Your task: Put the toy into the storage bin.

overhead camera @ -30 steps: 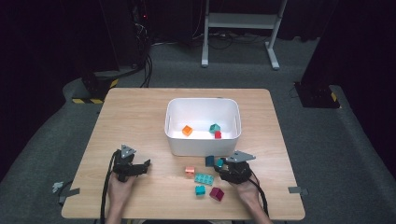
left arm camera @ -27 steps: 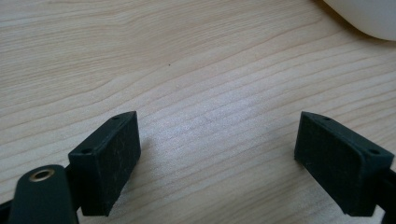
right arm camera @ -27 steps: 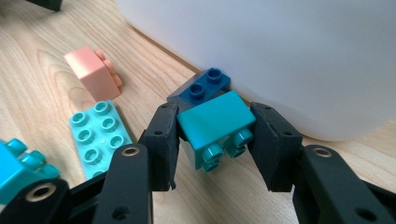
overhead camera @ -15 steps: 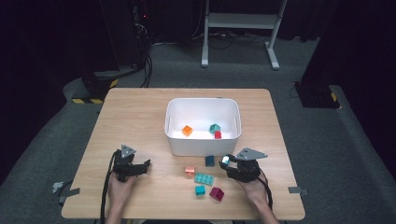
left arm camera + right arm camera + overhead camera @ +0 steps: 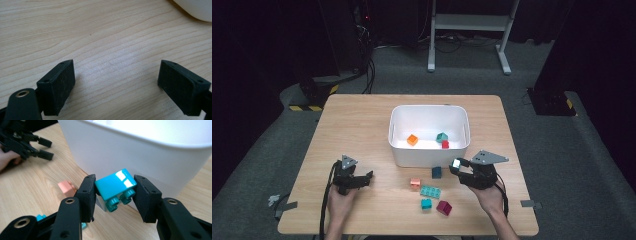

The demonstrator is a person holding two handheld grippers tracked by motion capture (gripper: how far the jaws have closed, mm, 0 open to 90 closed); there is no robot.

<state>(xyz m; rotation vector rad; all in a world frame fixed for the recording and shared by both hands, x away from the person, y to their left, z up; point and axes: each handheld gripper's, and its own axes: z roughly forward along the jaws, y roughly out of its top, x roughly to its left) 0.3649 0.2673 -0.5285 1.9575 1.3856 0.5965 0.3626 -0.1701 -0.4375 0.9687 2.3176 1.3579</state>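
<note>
My right gripper (image 5: 458, 165) is shut on a teal brick (image 5: 456, 163), held studs-down just off the table in front of the white bin (image 5: 429, 111). The right gripper view has the teal brick (image 5: 115, 186) clamped between both jaws, close to the bin wall (image 5: 150, 157). My left gripper (image 5: 366, 177) rests open on the wood at the front left, and its jaws (image 5: 116, 77) have only bare tabletop between them. Inside the bin lie an orange brick (image 5: 412, 140), a teal one (image 5: 441, 137) and a red one (image 5: 445, 144).
Loose on the table between the grippers: a dark teal brick (image 5: 436, 172), a pink brick (image 5: 415, 183), a flat teal plate (image 5: 430, 191), a small teal brick (image 5: 426, 203) and a magenta one (image 5: 443, 207). The pink brick (image 5: 66, 188) lies left of my right jaws.
My right gripper has closed on the teal brick and lifted it off the table, up toward the bin's front wall. The left gripper has stayed put.
</note>
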